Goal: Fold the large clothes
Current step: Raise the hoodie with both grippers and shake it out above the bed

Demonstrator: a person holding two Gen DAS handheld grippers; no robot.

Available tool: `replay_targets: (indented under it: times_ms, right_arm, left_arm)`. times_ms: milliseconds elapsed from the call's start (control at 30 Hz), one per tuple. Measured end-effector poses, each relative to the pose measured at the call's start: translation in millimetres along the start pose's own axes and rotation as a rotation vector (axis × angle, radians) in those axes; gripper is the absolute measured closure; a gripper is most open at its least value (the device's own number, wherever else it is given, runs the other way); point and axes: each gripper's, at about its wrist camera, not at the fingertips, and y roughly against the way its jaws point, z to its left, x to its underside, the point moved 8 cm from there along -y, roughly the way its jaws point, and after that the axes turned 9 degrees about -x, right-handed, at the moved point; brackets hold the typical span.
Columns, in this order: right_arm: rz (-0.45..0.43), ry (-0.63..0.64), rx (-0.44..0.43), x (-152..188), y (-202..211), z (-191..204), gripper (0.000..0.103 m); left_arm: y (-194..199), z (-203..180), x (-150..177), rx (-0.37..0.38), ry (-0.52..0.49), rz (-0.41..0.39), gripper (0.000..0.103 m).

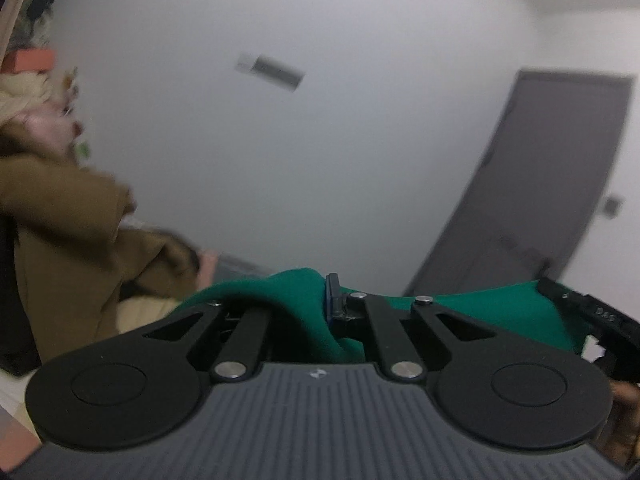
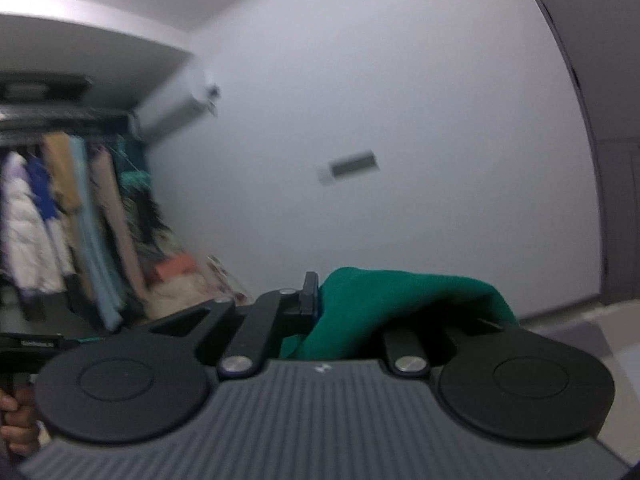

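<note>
ahead of both grippers, white wall point(image 1: 320, 160); left gripper point(image 1: 326, 300), right gripper point(image 2: 316, 296) clamped on green garment point(image 2: 380, 304).

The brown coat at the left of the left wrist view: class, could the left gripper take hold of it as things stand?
Probably not. The left gripper is shut on the green garment, so its jaws are occupied. The brown coat lies off to its side, not ahead of the fingers. It would have to release and turn first.

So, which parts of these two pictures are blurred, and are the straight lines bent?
Left wrist view: the brown coat is smeared, the door leans and curves, the green garment is fairly sharp. Right wrist view: the hanging clothes streak, the door frame bows.
</note>
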Motion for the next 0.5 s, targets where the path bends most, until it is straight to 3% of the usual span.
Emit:
replay_targets:
  times_ms: [267, 500]
  right_arm:
    - [0.108, -0.034, 0.121, 127.6, -141.7, -91.6, 0.091]
    - [0.304, -0.007, 0.178, 234.2, -216.2, -147.6, 0.089]
  left_arm:
    - [-199.4, 58.7, 77.7, -0.116, -0.033, 0.112, 0.096]
    - [-301.9, 103.2, 141.5, -0.178, -0.050, 0.228, 0.091]
